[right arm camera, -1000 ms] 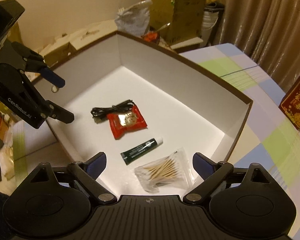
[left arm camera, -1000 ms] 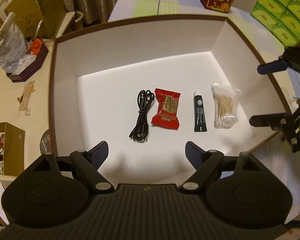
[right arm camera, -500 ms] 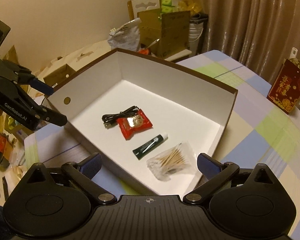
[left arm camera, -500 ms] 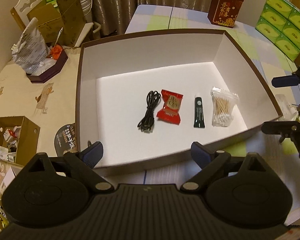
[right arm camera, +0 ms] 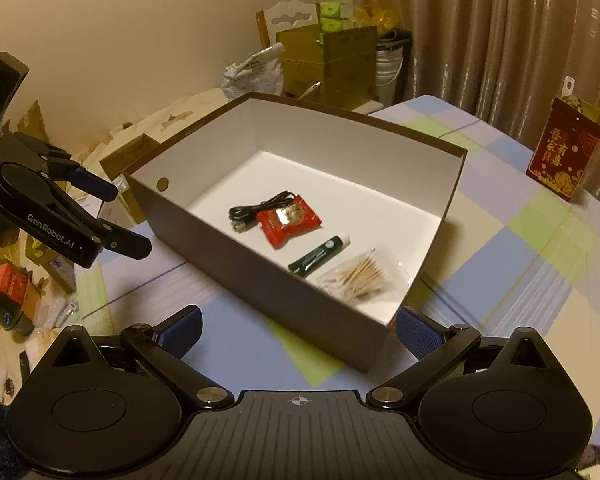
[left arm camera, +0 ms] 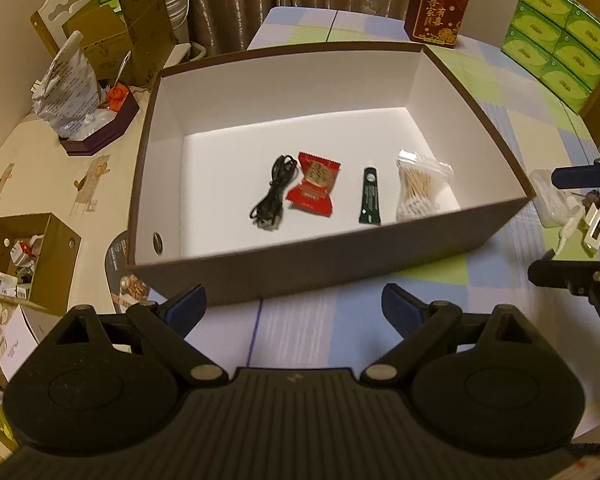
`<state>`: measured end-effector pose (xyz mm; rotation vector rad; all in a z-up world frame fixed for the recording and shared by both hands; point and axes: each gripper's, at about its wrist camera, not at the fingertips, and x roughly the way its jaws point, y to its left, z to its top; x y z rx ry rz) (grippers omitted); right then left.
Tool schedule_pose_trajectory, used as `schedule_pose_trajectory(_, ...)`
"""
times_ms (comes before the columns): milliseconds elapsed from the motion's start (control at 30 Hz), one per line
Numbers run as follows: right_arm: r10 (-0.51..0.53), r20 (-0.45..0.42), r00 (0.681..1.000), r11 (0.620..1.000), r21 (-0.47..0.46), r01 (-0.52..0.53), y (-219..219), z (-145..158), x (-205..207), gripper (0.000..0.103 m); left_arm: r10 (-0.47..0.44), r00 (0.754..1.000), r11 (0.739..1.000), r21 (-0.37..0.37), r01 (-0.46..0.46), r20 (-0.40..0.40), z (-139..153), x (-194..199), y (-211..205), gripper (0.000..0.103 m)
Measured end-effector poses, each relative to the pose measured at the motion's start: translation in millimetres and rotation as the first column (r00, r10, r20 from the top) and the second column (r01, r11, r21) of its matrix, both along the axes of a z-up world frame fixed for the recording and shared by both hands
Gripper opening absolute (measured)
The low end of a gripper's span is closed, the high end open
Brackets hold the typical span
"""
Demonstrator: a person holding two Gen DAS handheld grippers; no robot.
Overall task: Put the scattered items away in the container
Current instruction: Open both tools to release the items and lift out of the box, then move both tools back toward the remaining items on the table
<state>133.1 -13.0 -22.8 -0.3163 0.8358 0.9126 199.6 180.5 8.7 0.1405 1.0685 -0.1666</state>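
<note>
Blue-padded left gripper (left arm camera: pixel 294 306) and right gripper (right arm camera: pixel 298 330) both gape wide, holding nothing. At 12 o'clock the box (left arm camera: pixel 340 258) holds cable (left arm camera: pixel 272 192), snack (left arm camera: pixel 314 188), tube (left arm camera: pixel 370 196), swabs (left arm camera: pixel 416 188). Looks finished, so I'd just check the table for leftovers.

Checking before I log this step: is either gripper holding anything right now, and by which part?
Nothing is held. The left gripper and right gripper are both open and empty, outside the box.

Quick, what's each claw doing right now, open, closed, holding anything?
Left claw: open, holding nothing.
Right claw: open, holding nothing.
</note>
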Motion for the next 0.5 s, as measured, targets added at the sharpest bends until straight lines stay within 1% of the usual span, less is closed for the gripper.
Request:
schedule_pose_trajectory(300, -0.022, -0.004, 1.0, 0.999, 0.035, 0.022, -19, 3, -18, 0.1, 0.026, 1.0, 1.0, -0.013, -0.026, -0.006, -3, -28, -14, 0.092)
schedule_pose_trajectory(500, -0.045, -0.009, 0.999, 0.998, 0.035, 0.045, -34, 2, -29, 0.1, 0.033, 0.999, 0.999, -0.001, -0.033, -0.004, -5, -41, -23, 0.092)
